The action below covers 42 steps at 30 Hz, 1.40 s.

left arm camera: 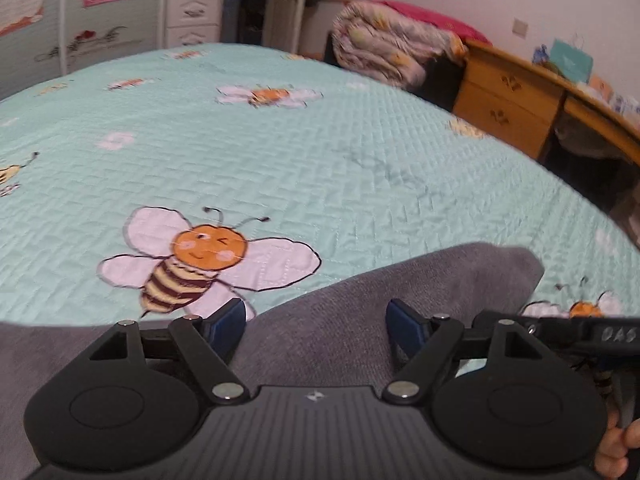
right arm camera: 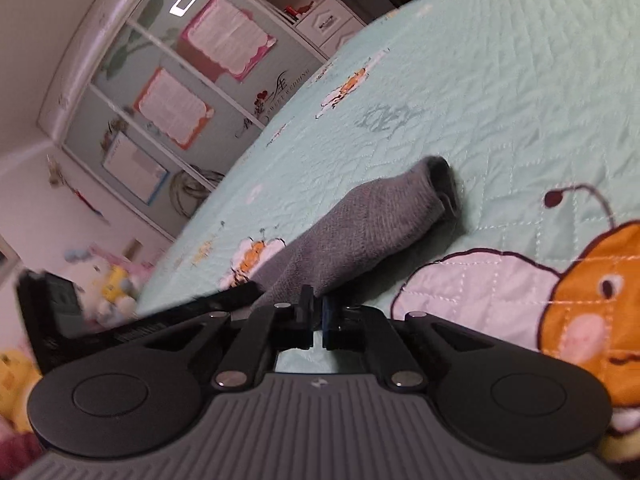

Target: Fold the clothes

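Observation:
A grey knitted garment (left arm camera: 420,276) lies on the mint bee-print bedspread (left arm camera: 320,152), its rounded end pointing right. My left gripper (left arm camera: 316,312) hovers over the cloth with its blue pads (left arm camera: 230,320) wide apart and nothing pressed between them. In the right wrist view the same grey garment (right arm camera: 372,224) stretches away from me as a rolled band with an open cuff at its far end. My right gripper (right arm camera: 317,312) is shut, its jaws pinching the near edge of the cloth. The right gripper's black body (left arm camera: 592,334) shows at the left view's right edge.
The quilted bedspread (right arm camera: 500,92) spreads far ahead. A wooden desk with drawers (left arm camera: 508,100) and a rolled quilt (left arm camera: 384,44) stand at the back right. A white wardrobe (right arm camera: 160,92) and plush toys (right arm camera: 114,284) lie beyond the bed's left edge. A hand (left arm camera: 616,448) shows bottom right.

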{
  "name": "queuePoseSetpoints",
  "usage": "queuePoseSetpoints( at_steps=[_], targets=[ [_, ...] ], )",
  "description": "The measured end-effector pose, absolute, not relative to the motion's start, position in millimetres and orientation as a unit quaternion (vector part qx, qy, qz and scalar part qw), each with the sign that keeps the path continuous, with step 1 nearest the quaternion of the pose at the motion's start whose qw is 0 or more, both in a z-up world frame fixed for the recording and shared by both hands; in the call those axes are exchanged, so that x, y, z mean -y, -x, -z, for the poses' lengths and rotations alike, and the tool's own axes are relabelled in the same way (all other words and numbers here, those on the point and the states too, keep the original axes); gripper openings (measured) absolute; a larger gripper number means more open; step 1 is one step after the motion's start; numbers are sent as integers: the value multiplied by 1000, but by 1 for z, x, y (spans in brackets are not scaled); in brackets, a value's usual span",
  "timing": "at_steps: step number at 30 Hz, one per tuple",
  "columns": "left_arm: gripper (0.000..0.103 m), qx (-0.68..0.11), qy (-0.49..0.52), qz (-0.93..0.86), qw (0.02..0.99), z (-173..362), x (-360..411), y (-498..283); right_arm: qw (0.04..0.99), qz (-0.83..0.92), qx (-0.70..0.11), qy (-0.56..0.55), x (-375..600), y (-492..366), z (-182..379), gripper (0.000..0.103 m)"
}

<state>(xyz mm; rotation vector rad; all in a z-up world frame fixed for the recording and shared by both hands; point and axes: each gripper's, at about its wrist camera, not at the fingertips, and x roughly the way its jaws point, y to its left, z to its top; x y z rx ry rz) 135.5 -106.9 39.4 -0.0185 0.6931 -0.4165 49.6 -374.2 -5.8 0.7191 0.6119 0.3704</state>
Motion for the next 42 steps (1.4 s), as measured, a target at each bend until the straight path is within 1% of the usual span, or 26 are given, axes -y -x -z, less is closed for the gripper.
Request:
queuePoseSetpoints(
  at_steps=[3,5,7,10,12,13,14,16,18,19,21,22,24,26,27,28,30,31,32,33,35,36,37,39,40,42],
  targets=[
    [79,-323,4,224,919,-52,97,-123,877,-172,-299,-334,373,-42,4,1],
    [75,-330,-12,246,911,-56,98,-121,881,-169,-301,-322,370,-40,3,1],
    [64,-354,-11,277,893,-55,102,-123,886,-168,-303,-309,367,-38,2,1],
    [56,-388,-4,302,871,-42,111,-138,884,-170,-305,-309,368,-39,2,1],
    [41,-386,-32,276,880,-27,113,-164,885,-169,-308,-306,366,-42,2,1],
    [31,-380,-26,266,885,-25,111,-177,885,-170,-310,-304,366,-44,3,1],
    [28,-380,-35,239,893,-26,113,-190,884,-173,-309,-306,367,-44,5,0],
    [27,-375,-68,192,904,-28,122,-205,882,-179,-309,-308,369,-45,7,0],
    [25,-374,-57,189,906,-35,122,-203,881,-179,-309,-310,370,-45,8,0],
    [21,-373,-49,190,907,-38,122,-201,881,-180,-309,-311,371,-44,9,0],
    [21,-364,-41,250,896,-48,133,-180,881,-180,-309,-310,371,-43,9,0],
    [23,-358,-37,283,889,-54,140,-169,882,-179,-309,-308,370,-43,9,0],
    [32,-353,-42,345,868,-58,158,-149,883,-179,-309,-306,369,-43,9,0],
    [32,-376,-80,348,855,-38,188,-154,883,-179,-309,-305,369,-43,10,0],
    [33,-387,-101,345,849,-28,202,-158,883,-179,-310,-305,369,-43,10,1],
    [35,-385,-108,333,854,-26,210,-165,882,-178,-311,-306,370,-44,11,0],
    [33,-371,-116,303,870,-27,221,-179,880,-180,-311,-311,370,-45,11,0],
    [40,-370,-116,285,876,-29,223,-185,880,-180,-311,-309,369,-45,11,0],
    [44,-371,-116,266,882,-31,223,-191,881,-180,-311,-308,369,-45,11,0],
    [44,-370,-103,267,884,-34,220,-189,881,-180,-311,-307,369,-45,11,0],
    [40,-366,-73,280,884,-40,213,-182,882,-181,-311,-306,369,-45,11,0],
    [40,-364,-58,287,884,-43,209,-179,882,-181,-311,-305,368,-46,10,0],
    [43,-362,-42,294,884,-46,206,-175,883,-180,-311,-303,368,-46,10,0],
    [46,-372,-64,312,872,-36,214,-172,885,-179,-310,-297,367,-45,10,1],
    [51,-377,-79,322,865,-30,220,-171,884,-179,-311,-299,367,-46,10,1],
    [55,-378,-102,331,859,-23,229,-170,882,-179,-312,-305,369,-47,11,0]
  ],
)
